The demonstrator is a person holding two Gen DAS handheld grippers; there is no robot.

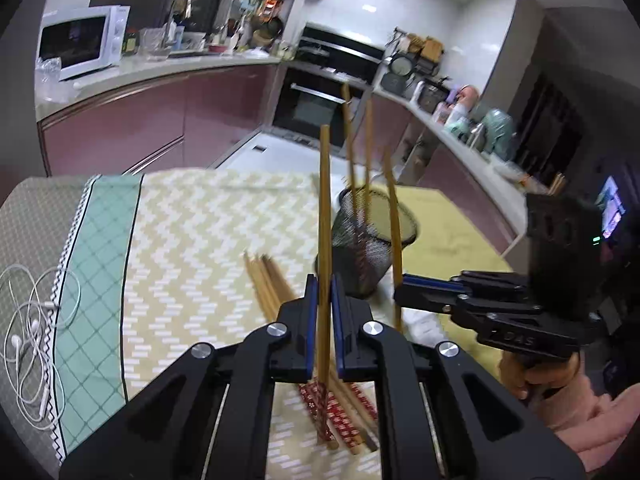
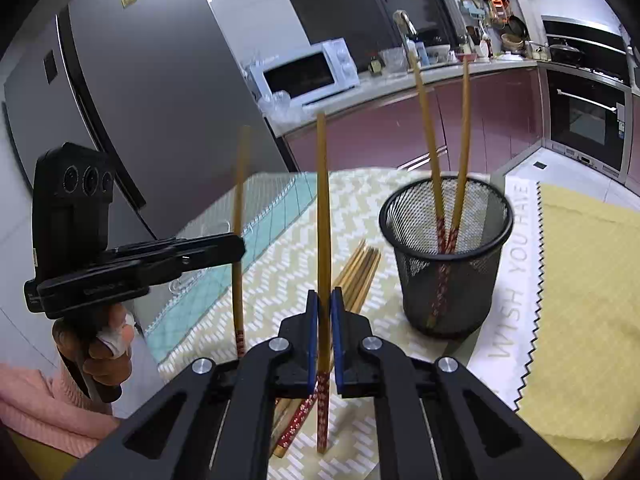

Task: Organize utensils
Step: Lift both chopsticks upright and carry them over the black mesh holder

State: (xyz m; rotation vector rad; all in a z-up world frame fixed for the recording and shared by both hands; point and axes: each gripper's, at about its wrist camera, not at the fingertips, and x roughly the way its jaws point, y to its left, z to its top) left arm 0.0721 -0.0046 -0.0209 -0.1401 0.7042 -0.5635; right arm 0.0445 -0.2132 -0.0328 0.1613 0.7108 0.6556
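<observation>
While both grippers [image 1: 324, 312] [image 2: 324, 320] pinch upright chopsticks [image 1: 325, 216] [image 2: 323, 216], a seemingly zigzag-patterned tablecloth [image 1: 192, 240] fronts mauve kitchen cabinets [image 1: 160, 120].

Cup mouth: the mesh cup [image 2: 446, 264] is open on top, but two chopsticks [image 2: 430, 140] lean inside, crossing near its middle.
Beside the cup: the chopstick pile [image 2: 358, 276] lies close on its left; bare yellow mat [image 2: 580, 300] on its right.
Between grippers: each holds an upright chopstick, standing near one another.
</observation>
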